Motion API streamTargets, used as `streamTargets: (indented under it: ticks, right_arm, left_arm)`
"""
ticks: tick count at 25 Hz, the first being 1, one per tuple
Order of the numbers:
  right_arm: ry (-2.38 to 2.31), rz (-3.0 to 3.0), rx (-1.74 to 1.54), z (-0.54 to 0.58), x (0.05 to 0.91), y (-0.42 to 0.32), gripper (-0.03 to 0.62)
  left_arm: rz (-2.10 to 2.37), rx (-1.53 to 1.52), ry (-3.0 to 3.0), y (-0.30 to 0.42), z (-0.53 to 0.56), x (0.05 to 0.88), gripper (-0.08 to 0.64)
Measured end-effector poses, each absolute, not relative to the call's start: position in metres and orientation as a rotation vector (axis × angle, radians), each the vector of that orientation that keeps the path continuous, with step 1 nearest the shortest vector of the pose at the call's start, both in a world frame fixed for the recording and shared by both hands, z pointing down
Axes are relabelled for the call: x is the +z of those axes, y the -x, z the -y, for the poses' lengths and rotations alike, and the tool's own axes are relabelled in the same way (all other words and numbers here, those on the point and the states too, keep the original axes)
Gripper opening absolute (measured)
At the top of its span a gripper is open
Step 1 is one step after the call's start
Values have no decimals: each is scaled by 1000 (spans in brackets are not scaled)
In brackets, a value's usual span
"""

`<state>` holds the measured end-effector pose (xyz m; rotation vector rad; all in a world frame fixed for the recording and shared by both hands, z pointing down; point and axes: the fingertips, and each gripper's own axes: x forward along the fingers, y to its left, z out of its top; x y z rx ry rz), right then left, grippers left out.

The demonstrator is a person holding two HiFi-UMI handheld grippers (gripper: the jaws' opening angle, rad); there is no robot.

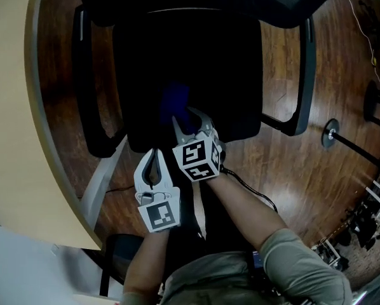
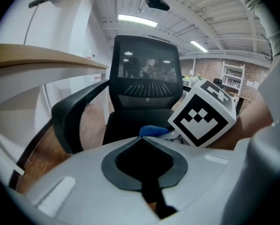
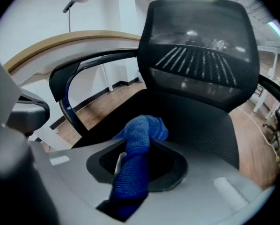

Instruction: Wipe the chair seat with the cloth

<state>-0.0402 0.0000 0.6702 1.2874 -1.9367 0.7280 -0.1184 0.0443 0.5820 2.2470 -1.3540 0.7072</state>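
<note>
A black office chair stands below me, its seat (image 1: 190,56) dark and wide. My right gripper (image 1: 185,121) hangs over the seat's front edge, shut on a rolled blue cloth (image 1: 175,102). In the right gripper view the cloth (image 3: 142,128) is pinched between the jaws of the right gripper (image 3: 137,149) and bulges out past their tips above the seat (image 3: 201,125). My left gripper (image 1: 155,154) is just in front of the seat, to the left of the right one, shut with nothing in it. In its own view the left gripper (image 2: 142,142) faces the seat (image 2: 126,123) and the right gripper's marker cube (image 2: 203,118).
A curved beige desk (image 1: 12,107) runs along the left, close to the chair's left armrest (image 1: 91,107). The right armrest (image 1: 302,75) and the mesh backrest (image 3: 201,55) border the seat. On the wooden floor at the right stands a round stand base (image 1: 330,133).
</note>
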Motion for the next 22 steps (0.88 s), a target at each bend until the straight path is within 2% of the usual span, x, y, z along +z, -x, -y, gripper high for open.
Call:
streamTargets:
  ticks: [12, 22]
  right_arm:
    - [-1738, 1637, 907, -39, 660, -135, 107]
    - [-1950, 1393, 1069, -91, 680, -212, 106]
  left_arm:
    - [1079, 734, -2466, -5, -38, 567, 3]
    - [958, 776, -2516, -62, -59, 580, 3]
